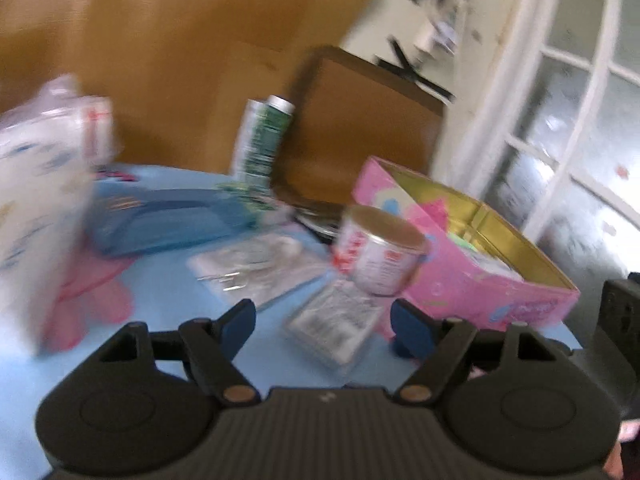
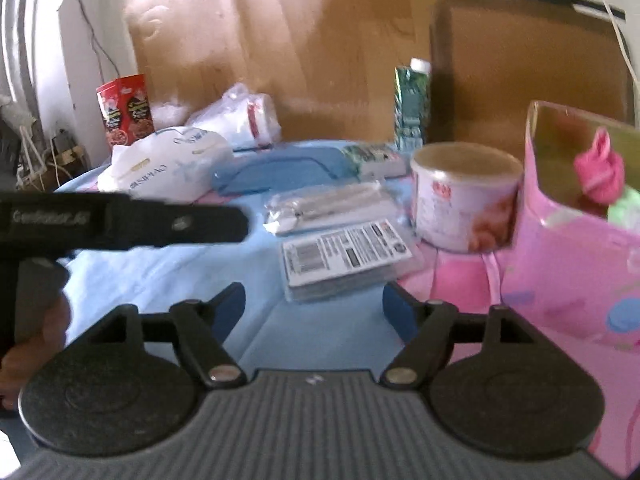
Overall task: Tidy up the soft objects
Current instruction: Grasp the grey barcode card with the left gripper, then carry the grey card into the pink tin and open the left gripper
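Both jaws seen parted, nothing held: left gripper [image 1: 324, 322], right gripper [image 2: 314, 304]. Pink box [image 2: 576, 264] at frame right, soft pink item [image 2: 599, 172] inside. Round tin [image 2: 466, 200] touching box, barcoded packet [image 2: 346, 258] just ahead; tin likely toppled if reach swung wide.

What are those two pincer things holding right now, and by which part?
Nothing. The left gripper and the right gripper both stand open above the blue cloth, with only a flat labelled packet lying ahead of them, untouched.

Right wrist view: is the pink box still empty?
No, the pink box already holds a pink soft item and something green.
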Tool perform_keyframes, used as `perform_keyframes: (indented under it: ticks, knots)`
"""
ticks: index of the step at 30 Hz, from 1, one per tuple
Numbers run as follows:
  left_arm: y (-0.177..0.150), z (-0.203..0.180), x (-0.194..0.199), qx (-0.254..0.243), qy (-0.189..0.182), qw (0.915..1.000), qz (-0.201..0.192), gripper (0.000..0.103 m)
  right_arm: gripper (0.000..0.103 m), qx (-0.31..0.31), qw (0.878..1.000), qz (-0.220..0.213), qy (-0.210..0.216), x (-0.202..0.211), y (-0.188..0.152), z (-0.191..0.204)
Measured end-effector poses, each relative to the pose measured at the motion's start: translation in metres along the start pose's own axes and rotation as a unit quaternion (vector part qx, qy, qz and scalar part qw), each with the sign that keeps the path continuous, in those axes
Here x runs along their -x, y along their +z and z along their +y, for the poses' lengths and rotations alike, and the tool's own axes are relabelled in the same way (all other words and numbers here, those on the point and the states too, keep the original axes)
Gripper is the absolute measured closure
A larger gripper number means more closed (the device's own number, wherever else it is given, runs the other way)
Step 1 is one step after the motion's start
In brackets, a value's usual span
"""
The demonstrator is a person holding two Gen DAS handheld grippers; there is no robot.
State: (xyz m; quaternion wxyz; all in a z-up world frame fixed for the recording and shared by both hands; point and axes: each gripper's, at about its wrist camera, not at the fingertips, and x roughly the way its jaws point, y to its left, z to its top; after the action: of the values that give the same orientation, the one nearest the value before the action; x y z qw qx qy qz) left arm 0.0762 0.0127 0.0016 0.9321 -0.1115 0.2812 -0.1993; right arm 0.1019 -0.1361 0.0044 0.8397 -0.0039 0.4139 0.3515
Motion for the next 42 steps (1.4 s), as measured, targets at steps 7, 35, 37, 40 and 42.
perform_keyframes:
  ticks: [7,35,37,40,42]
  knots:
    - [0.012,-0.016,-0.057,-0.036,0.021,0.9967,0.070,0.032,0.022,-0.001,1.000,0.004,-0.001,0.003,-0.003,0.001]
    - [-0.012,-0.025,-0.009,0.063,-0.013,0.9929,0.100,0.051,0.033,0.096,0.995,0.010,-0.034,0.013,-0.018,0.024]
    - [-0.011,-0.028,-0.002,0.075,-0.028,0.9925,0.092,0.051,0.035,0.078,0.996,-0.007,-0.031,0.018,-0.019,0.018]
    - [-0.005,-0.041,0.007,0.066,-0.030,0.9949,0.070,0.051,0.036,0.086,0.994,-0.040,-0.049,0.029,-0.022,0.021]
    - [0.001,-0.052,0.011,0.052,-0.035,0.9964,0.057,0.051,0.036,0.099,0.991,-0.068,-0.065,0.037,-0.024,0.025]
